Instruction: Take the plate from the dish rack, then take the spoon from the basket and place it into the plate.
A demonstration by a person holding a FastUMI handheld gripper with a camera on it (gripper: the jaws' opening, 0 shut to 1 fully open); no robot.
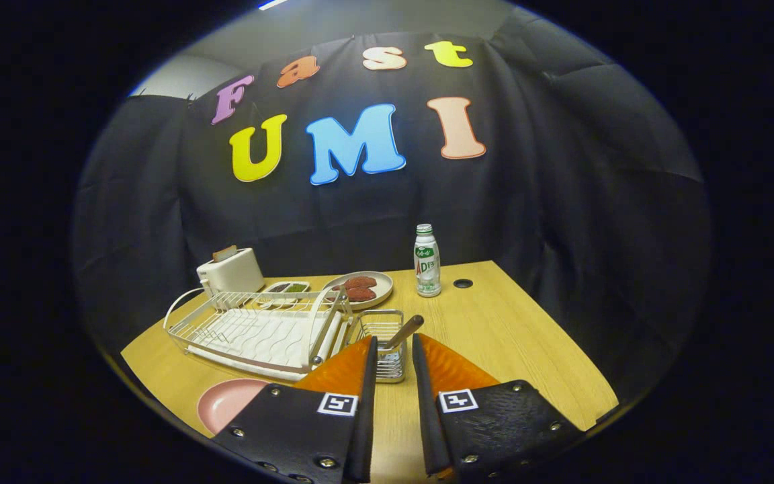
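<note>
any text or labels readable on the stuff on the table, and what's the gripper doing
Bottle: green and red label print, too small to read.
Toaster, dish rack, wire basket: none visible.
Gripper: square coded markers, no words; fingers open either side of the spoon handle.

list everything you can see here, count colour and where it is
wooden table: 1, light wood, under everything
white wire dish rack: 1, white, left of the fingers
pink round plate: 1, pink, flat on the table in front of the rack
wire basket: 1, metal, just ahead of the fingers
spoon: 1, handle up in the basket
white toaster: 1, behind the rack
beige plate: 1, holds reddish food
divided dish: 1, beside the toaster
plastic bottle: 1, white and green, far side
gripper: 1, fingers open, empty
</note>
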